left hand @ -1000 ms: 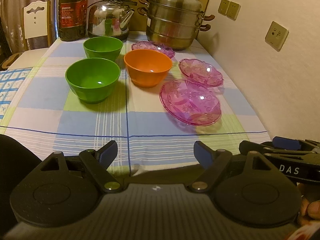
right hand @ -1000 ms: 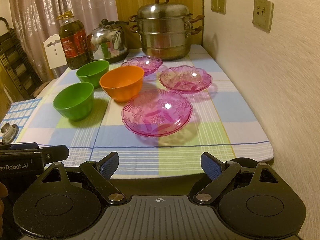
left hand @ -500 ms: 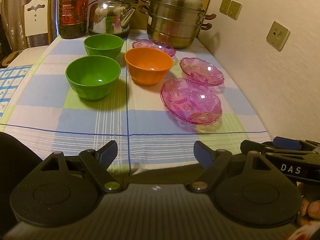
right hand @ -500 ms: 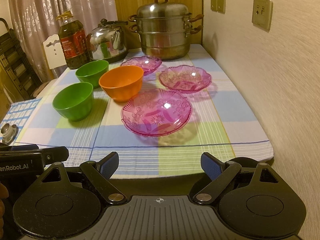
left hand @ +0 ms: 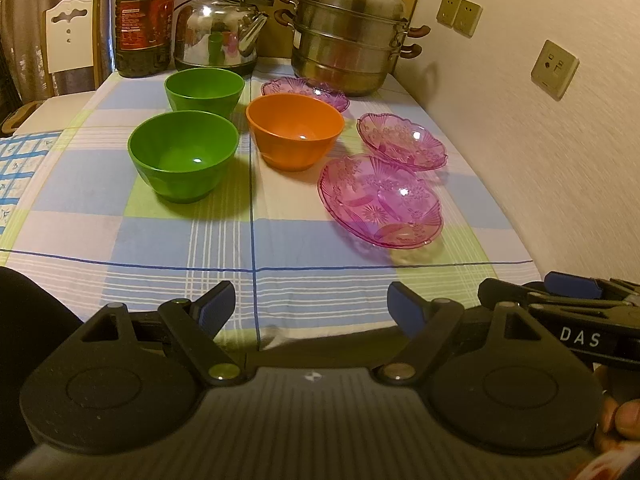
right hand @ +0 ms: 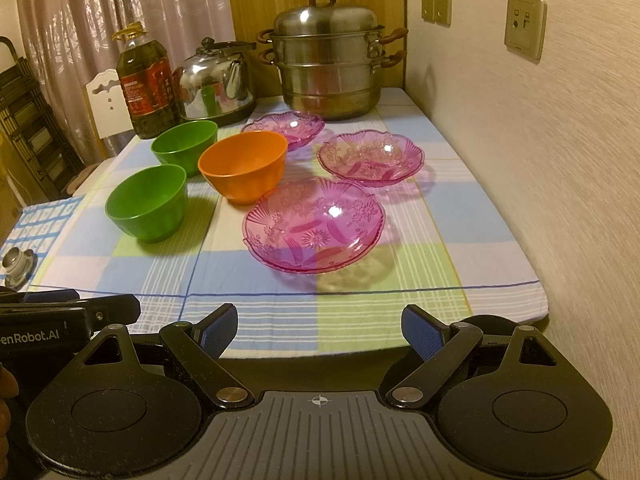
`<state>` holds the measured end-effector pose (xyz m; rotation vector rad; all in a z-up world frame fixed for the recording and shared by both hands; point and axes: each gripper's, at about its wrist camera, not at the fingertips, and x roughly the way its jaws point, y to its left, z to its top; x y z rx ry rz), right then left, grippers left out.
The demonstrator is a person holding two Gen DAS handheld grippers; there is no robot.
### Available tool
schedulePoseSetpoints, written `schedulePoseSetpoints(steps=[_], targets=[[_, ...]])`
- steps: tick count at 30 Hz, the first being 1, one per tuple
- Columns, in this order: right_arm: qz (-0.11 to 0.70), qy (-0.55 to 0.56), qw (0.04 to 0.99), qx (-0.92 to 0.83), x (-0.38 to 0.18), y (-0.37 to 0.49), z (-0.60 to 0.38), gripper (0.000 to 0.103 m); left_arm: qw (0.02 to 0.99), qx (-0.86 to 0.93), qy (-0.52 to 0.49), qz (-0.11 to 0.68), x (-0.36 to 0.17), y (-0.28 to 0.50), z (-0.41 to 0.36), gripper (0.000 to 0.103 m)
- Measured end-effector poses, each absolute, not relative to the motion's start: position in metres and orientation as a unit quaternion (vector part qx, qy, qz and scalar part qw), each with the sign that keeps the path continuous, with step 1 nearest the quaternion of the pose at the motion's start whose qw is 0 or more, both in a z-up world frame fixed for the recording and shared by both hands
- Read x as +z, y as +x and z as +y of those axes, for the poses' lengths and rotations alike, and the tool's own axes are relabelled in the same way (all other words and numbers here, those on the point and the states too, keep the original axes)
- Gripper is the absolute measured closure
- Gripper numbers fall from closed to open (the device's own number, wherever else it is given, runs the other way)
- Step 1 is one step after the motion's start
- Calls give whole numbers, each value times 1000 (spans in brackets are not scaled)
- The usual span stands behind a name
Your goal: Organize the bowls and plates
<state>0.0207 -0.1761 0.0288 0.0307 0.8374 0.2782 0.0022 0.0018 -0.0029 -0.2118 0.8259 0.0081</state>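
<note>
On the checked tablecloth stand two green bowls, a near one (left hand: 182, 156) (right hand: 148, 202) and a far one (left hand: 204, 90) (right hand: 184, 146), and an orange bowl (left hand: 295, 132) (right hand: 243, 168). Three pink glass plates lie to their right: a near one (left hand: 380, 200) (right hand: 314, 224), a middle one (left hand: 401, 146) (right hand: 370, 156) and a far one (left hand: 304, 90) (right hand: 284, 126). My left gripper (left hand: 311, 310) is open and empty at the table's front edge. My right gripper (right hand: 318, 328) is open and empty there too, beside the left.
A steel steamer pot (left hand: 348, 36) (right hand: 330, 52), a kettle (left hand: 218, 32) (right hand: 214, 80) and an oil bottle (left hand: 144, 20) (right hand: 146, 84) stand at the back. A wall with sockets (left hand: 554, 68) runs along the right. A white chair (left hand: 70, 36) stands at the left.
The left gripper has edged forward toward the bowls, and the right gripper has crept slightly forward. Nothing on the table has moved.
</note>
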Motion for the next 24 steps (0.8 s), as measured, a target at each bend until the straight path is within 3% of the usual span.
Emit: schedulePoseSetpoints(steps=[24], targets=[[407,17,904,133,25,20,-175,14,910,3,-104,401,-5,3,-2,22]])
